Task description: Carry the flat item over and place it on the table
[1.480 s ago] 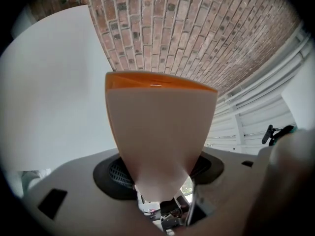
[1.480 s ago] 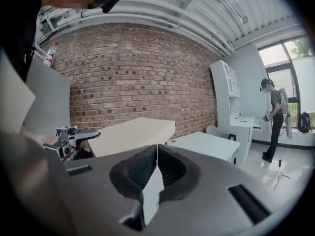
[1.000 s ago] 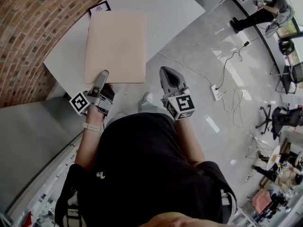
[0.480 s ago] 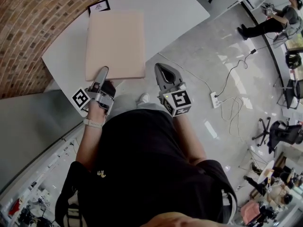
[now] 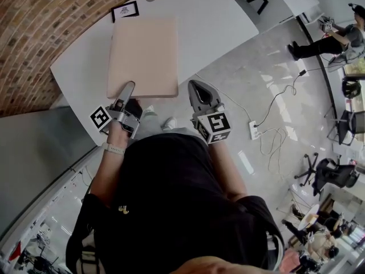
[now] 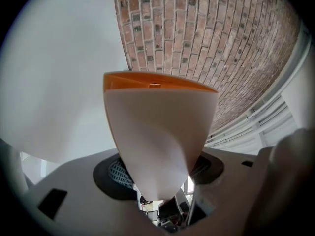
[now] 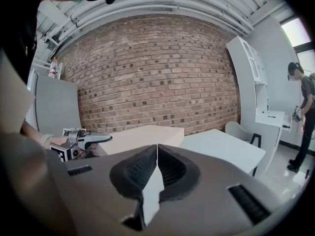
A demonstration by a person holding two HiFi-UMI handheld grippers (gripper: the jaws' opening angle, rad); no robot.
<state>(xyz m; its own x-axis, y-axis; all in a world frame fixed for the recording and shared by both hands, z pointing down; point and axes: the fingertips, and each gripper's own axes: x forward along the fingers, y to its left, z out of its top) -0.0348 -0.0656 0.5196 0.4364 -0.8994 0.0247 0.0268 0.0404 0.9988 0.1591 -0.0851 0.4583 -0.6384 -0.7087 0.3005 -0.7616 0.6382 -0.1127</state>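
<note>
A flat beige board [image 5: 142,56] lies out over the white table [image 5: 211,21]. My left gripper [image 5: 126,90] is shut on the board's near edge, close to its left corner. In the left gripper view the board [image 6: 157,141] fills the space between the jaws and shows an orange far edge. My right gripper [image 5: 197,90] hangs just right of the board's near right corner, apart from it, shut with nothing in it. In the right gripper view its jaws [image 7: 157,149] meet, and beyond them are the board [image 7: 142,135] and the left gripper [image 7: 106,138].
A brick wall [image 5: 34,33] runs behind the table. A framed marker card [image 5: 124,9] lies at the table's far end. A power strip with cables [image 5: 254,130] is on the floor to the right. A person [image 5: 331,36] sits far right. A grey partition [image 5: 40,147] stands left.
Both grippers and the board have moved forward toward the table, and the board now reaches further over the tabletop. The left grip on the board is unchanged; the right gripper stays shut.
</note>
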